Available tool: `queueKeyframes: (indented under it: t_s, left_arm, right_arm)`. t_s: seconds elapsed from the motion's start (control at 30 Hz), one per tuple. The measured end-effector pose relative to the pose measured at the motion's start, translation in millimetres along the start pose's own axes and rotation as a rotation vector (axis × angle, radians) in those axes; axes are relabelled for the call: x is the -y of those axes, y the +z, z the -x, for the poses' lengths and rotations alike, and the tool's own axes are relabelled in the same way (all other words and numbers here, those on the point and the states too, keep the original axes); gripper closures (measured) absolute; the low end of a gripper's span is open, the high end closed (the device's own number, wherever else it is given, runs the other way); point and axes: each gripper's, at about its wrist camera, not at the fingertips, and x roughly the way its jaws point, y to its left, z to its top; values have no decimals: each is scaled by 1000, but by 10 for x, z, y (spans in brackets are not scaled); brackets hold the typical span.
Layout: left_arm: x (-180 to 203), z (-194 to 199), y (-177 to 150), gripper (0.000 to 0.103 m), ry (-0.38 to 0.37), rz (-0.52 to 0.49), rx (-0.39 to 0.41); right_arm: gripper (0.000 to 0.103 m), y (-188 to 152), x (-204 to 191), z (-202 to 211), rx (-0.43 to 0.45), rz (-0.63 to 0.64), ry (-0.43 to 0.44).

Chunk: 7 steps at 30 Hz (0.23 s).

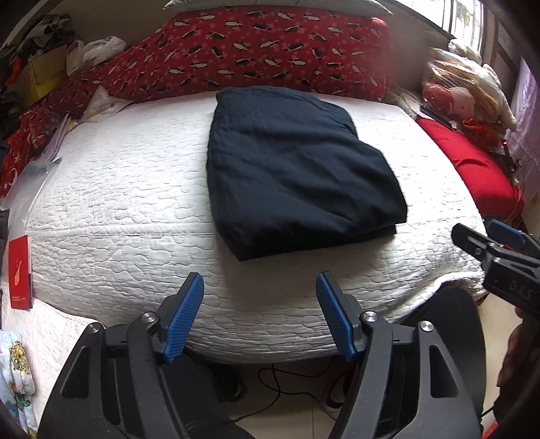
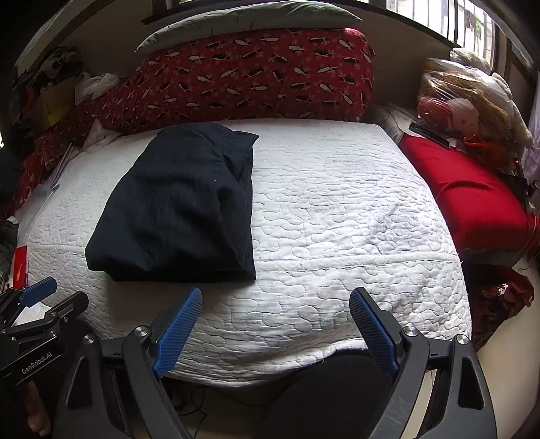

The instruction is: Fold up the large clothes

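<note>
Dark navy garment (image 1: 297,169), folded, lying flat

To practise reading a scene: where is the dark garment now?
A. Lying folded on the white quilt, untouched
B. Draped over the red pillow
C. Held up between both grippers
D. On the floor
A: the dark garment lies folded on the white quilt, and both the left gripper and the right gripper are open and empty in front of it.

A white quilted bed (image 2: 337,219) fills the room, red patterned bedding (image 2: 253,74) behind it, daylit windows (image 2: 472,20) above.
</note>
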Motion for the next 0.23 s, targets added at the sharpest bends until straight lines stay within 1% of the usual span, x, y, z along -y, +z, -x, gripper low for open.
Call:
queueKeyframes:
  t_s: [0.1, 0.23]
  left_arm:
    - [54, 20, -6, 34, -5, -12, 2]
    - [121, -2, -35, 34, 18, -26, -15]
  right_arm:
    - [13, 0, 20, -6, -3, -3, -1]
    - [13, -1, 48, -9, -1, -7, -13]
